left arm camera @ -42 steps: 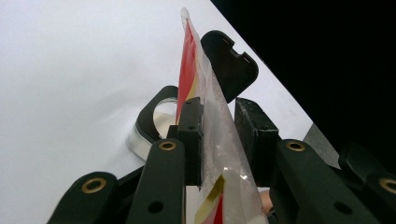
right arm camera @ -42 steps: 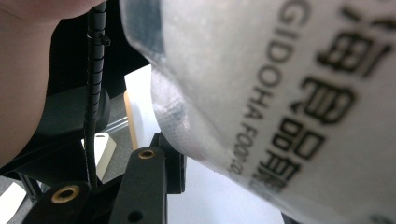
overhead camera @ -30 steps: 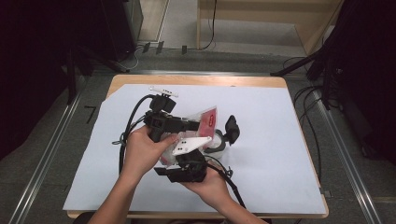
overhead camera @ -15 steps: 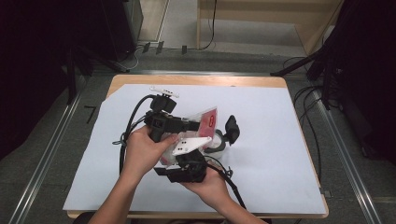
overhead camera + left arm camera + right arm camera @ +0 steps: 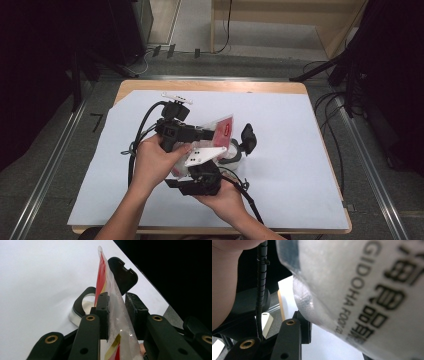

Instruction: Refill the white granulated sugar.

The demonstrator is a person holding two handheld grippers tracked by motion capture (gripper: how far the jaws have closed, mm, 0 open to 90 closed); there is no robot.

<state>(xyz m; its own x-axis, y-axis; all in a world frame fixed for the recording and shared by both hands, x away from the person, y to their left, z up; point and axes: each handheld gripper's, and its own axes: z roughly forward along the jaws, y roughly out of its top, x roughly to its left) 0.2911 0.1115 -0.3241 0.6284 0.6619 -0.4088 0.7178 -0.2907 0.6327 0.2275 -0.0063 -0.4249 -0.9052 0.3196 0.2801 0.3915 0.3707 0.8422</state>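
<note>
Both grippers work on one thing here: a clear plastic food pouch (image 5: 220, 134) with red print, held up off the table (image 5: 300, 150) near its middle, with a small black-rimmed tin (image 5: 231, 154) and its hinged black lid (image 5: 248, 137) just beside it at about four o'clock. The left gripper (image 5: 207, 134) is clenched on the upper part of the pouch (image 5: 112, 302); in the left gripper view its two black pads sit on either face of the film with the red top edge rising above them. The right gripper (image 5: 202, 172) comes from six o'clock, under the pouch, and in the right gripper view the printed lower face of the pouch (image 5: 367, 290) lies across its jaws, one pad (image 5: 304, 327) tucked behind the film; whether it truly pinches I cannot tell, as the other pad is hidden. The step looks like tearing or pulling the pouch open above the tin. To do it well, I judge that the left grip should stay firm near the seal, the right should take a sure bite close beside it, and the pull should run apart along the top edge, slowly, so the contents fall toward the tin (image 5: 86, 302) at twelve o'clock of the jaws rather than over the white table cover (image 5: 37, 277).
</note>
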